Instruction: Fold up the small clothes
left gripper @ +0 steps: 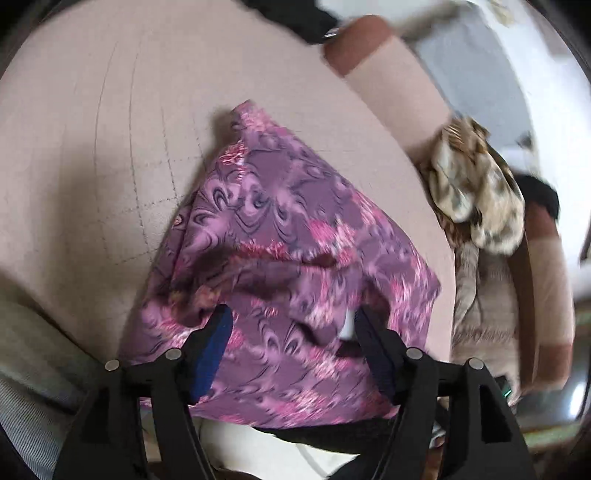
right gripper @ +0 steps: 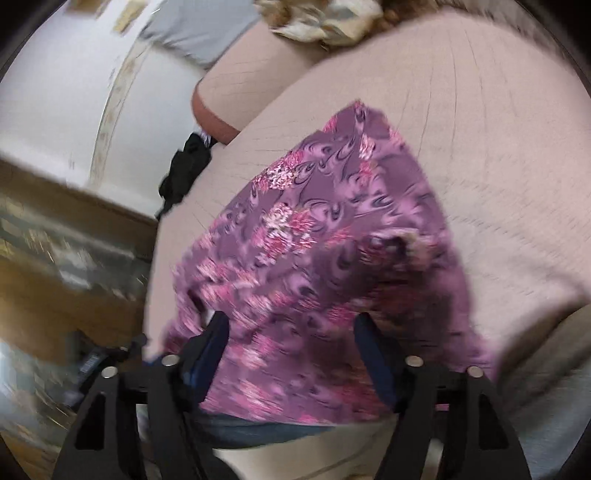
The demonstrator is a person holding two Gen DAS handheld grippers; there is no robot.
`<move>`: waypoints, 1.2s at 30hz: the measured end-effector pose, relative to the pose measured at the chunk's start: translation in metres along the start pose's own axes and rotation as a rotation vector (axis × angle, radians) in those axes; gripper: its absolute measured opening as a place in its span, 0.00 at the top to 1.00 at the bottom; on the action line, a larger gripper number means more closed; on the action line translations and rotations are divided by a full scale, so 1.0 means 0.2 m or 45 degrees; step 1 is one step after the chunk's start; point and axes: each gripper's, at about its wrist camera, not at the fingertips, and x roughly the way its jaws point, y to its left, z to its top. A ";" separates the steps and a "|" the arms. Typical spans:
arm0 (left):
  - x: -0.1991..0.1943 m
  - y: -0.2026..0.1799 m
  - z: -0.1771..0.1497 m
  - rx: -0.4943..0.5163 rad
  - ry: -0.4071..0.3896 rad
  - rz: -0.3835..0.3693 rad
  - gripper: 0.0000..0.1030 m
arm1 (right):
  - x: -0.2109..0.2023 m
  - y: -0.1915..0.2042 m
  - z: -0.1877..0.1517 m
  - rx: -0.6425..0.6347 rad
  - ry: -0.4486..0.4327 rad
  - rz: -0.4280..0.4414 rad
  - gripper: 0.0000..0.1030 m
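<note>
A purple garment with pink flowers [left gripper: 288,221] lies rumpled on a beige quilted cushion [left gripper: 92,129], tapering to a point at its far end. In the left wrist view my left gripper [left gripper: 291,317] hangs over the garment's near part, its jaws wide apart and not pressing the cloth. The right wrist view shows the same garment [right gripper: 332,229] on the cushion [right gripper: 498,129]. My right gripper [right gripper: 291,321] stands open above its near edge, with cloth lying between the fingers but not pinched. The picture is blurred.
A brown and cream patterned cloth [left gripper: 476,192] is heaped by the padded armrest [left gripper: 391,74]; it also shows at the top of the right wrist view [right gripper: 325,18]. A black item [right gripper: 184,170] hangs at the cushion's left edge. Patterned floor [right gripper: 55,258] lies beyond.
</note>
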 end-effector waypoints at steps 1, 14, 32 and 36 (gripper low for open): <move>0.03 0.01 0.03 -0.039 0.020 0.018 0.34 | 0.03 -0.01 0.03 0.045 0.010 0.012 0.26; 0.14 0.13 0.05 -0.220 0.069 0.059 0.37 | 0.19 -0.18 0.13 0.286 0.094 -0.299 0.43; 0.17 0.13 0.04 -0.108 0.017 0.234 0.98 | 0.18 -0.08 0.17 0.140 0.099 -0.423 0.83; 0.07 0.25 -0.07 -0.099 0.000 0.067 0.98 | 0.03 -0.17 0.05 0.148 0.060 -0.329 0.93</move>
